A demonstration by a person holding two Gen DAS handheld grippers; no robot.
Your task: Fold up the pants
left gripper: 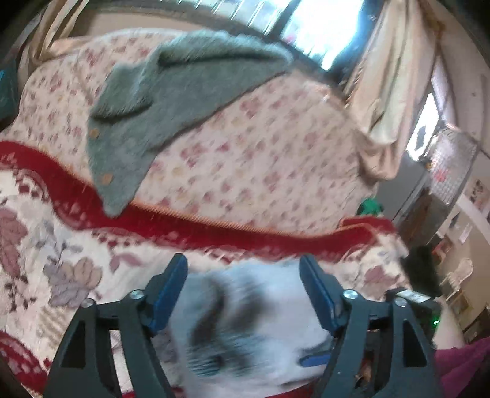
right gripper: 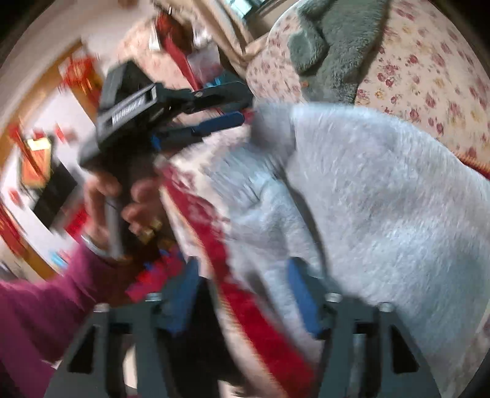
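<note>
The pants are pale grey fleece with dark blotches. In the left wrist view they (left gripper: 245, 330) lie bunched on the bed right under my left gripper (left gripper: 243, 269), whose blue fingers stand wide apart over them. In the right wrist view the same pale fleece (right gripper: 382, 208) spreads across the bed at right. My right gripper (right gripper: 242, 275) is open, its right blue finger (right gripper: 301, 294) against the fleece edge. The left gripper (right gripper: 226, 118) also shows there from the side, jaws apart at the fleece's far corner. Both views are motion-blurred.
A grey-green knitted garment with buttons (left gripper: 171, 101) lies farther back on the floral bedcover (left gripper: 260, 153). A red-bordered floral blanket (left gripper: 190, 226) covers the near part. The person's hand and magenta sleeve (right gripper: 36, 312) are at left. Curtains and a window (left gripper: 330, 27) stand behind.
</note>
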